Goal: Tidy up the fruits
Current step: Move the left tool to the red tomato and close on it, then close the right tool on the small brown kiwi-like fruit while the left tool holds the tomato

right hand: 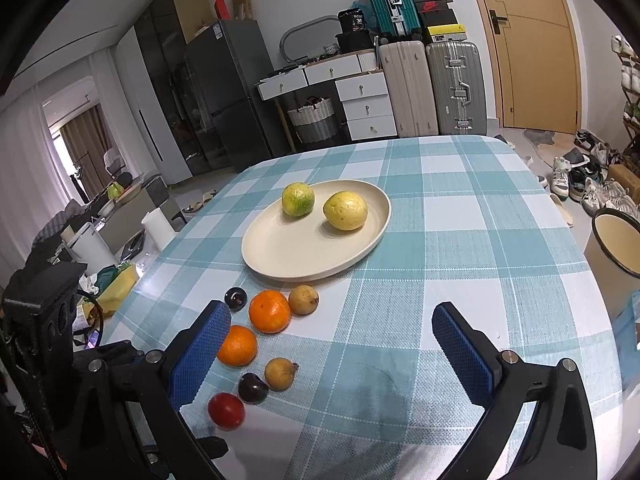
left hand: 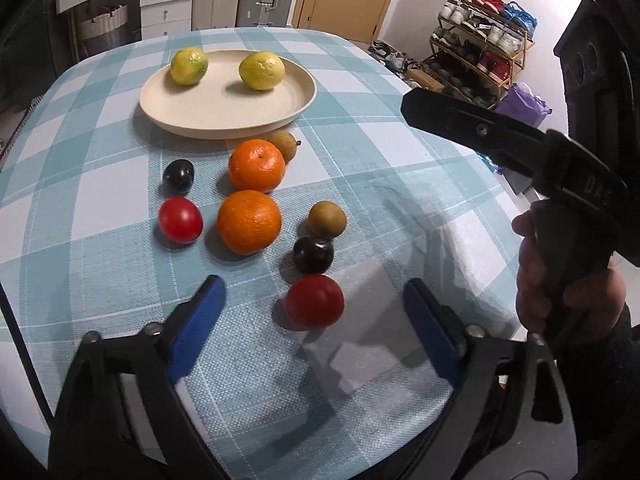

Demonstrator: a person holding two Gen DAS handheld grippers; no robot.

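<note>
Two hand-held grippers, left (left hand: 312,316) and right (right hand: 332,344), agape, empty; oval plate (left hand: 192,120) long axis crosswise.

"DAS" on right hand-held gripper (left hand: 412,106); "36" on black bag (right hand: 352,20) atop drawers.

I see woven checked cloth (left hand: 360,184) covering the bench, a matt plate (left hand: 296,100) beyond my gripper, glossy tomato (left hand: 315,301) skin, and dimpled orange (left hand: 249,222) peel.
</note>
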